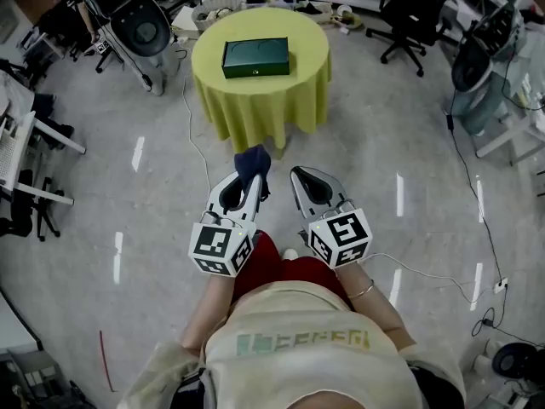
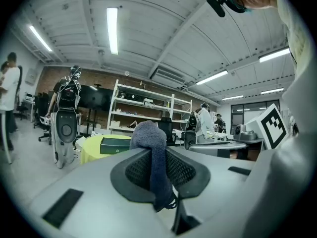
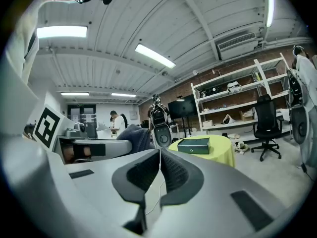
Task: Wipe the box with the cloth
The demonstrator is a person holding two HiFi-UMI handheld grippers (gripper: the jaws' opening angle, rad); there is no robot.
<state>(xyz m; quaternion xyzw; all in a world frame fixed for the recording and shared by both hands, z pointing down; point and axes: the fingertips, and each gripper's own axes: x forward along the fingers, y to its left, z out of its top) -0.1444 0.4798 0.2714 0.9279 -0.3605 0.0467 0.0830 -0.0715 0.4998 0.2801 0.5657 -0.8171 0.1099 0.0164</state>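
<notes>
A dark green box (image 1: 255, 58) lies flat on a round table with a yellow-green cloth cover (image 1: 302, 66), well ahead of me. It also shows as the box (image 2: 115, 145) in the left gripper view and the box (image 3: 194, 145) in the right gripper view. My left gripper (image 1: 253, 180) is shut on a dark blue cloth (image 1: 253, 164), which bunches above the jaws and hangs between them, the cloth (image 2: 153, 157) filling the jaw gap. My right gripper (image 1: 300, 177) is shut with nothing in it. Both are held in the air short of the table.
Office chairs (image 1: 417, 15) stand at the right back, a robot base (image 1: 140, 24) at the left back. Cables (image 1: 473, 186) run over the grey floor. Desks (image 1: 25, 143) line the left side, shelving (image 2: 148, 108) stands behind the table.
</notes>
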